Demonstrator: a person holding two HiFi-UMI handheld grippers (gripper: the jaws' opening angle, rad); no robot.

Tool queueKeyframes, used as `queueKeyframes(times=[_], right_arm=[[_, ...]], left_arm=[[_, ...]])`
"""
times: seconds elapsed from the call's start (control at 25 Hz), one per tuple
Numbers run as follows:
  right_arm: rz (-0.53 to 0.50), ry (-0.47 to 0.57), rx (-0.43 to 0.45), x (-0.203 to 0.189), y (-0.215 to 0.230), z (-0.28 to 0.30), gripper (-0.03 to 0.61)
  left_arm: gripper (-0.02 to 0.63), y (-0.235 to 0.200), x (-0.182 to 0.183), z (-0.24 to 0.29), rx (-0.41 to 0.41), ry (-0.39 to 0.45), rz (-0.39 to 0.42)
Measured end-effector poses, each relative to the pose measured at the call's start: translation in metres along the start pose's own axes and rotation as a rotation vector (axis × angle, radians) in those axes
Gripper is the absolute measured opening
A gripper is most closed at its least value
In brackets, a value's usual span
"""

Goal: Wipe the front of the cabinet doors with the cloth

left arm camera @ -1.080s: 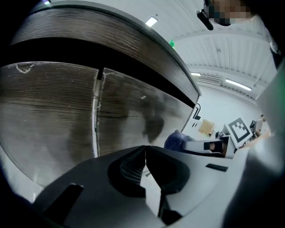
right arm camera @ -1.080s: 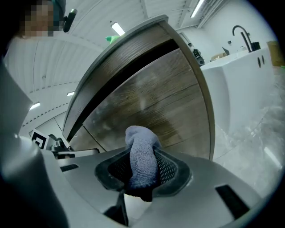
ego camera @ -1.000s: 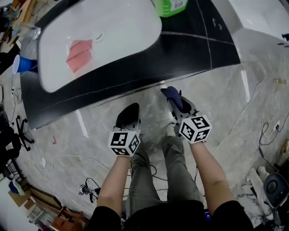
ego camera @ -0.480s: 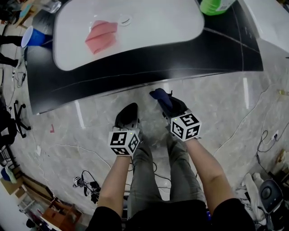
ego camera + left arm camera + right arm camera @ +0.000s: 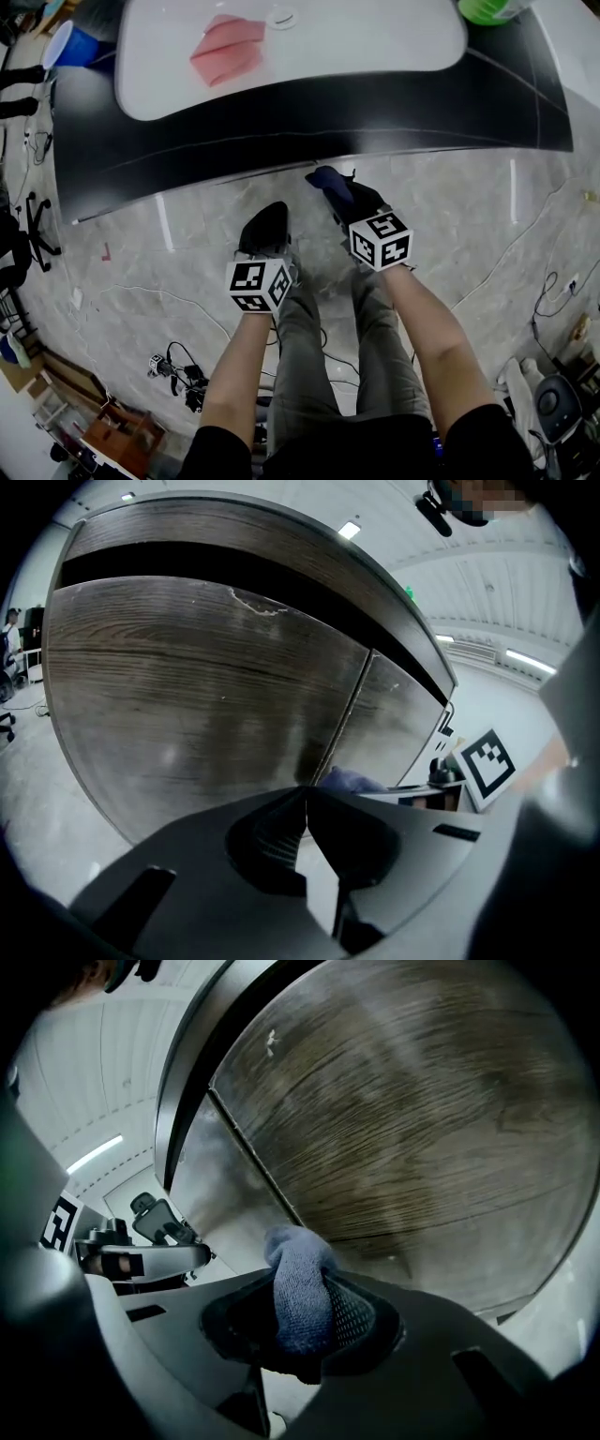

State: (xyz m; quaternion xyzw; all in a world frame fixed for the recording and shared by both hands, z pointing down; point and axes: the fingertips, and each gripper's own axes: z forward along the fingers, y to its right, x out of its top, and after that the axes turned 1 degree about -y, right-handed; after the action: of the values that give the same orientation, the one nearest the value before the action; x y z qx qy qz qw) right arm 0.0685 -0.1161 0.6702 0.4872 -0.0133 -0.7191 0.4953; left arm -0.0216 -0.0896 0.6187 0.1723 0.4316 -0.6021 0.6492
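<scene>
Head view looks down; gripper views closely face cabinet doors.

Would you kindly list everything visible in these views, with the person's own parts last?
cabinet doors: two, dark wood grain, facing both grippers
counter: one, black with a white top, above the doors
pink cloth: one, pink, folded, on the white top
cup: one, blue, at the counter's left end
bottle: one, green, at the counter's right end
cables: several, dark, on the marble floor
blue cloth: one, blue, between the right gripper's jaws
left gripper: one, black, jaws together, empty
right gripper: one, black, clamped on the blue cloth
</scene>
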Motion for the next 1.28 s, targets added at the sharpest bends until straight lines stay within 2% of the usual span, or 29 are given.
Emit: queueKeyframes(times=[0.28,0.52,1.28], right_arm=[[-0.043,-0.021,-0.017,0.002,0.018,0.001,0.114],[-0.05,-0.001,-0.042,0.01,0.049,-0.016,0.114],[0.04,0.101,-0.192,0.018,0.164,-0.112,0.114]], left_arm=[[0.006,0.008,-0.006,0.011,-0.014,-0.021,-0.014],[0.006,0.039,-0.002,0.029,-0.07,-0.034,0.021],[0.006,0.149,0.002,0.093,-0.198,-0.078,0.115]])
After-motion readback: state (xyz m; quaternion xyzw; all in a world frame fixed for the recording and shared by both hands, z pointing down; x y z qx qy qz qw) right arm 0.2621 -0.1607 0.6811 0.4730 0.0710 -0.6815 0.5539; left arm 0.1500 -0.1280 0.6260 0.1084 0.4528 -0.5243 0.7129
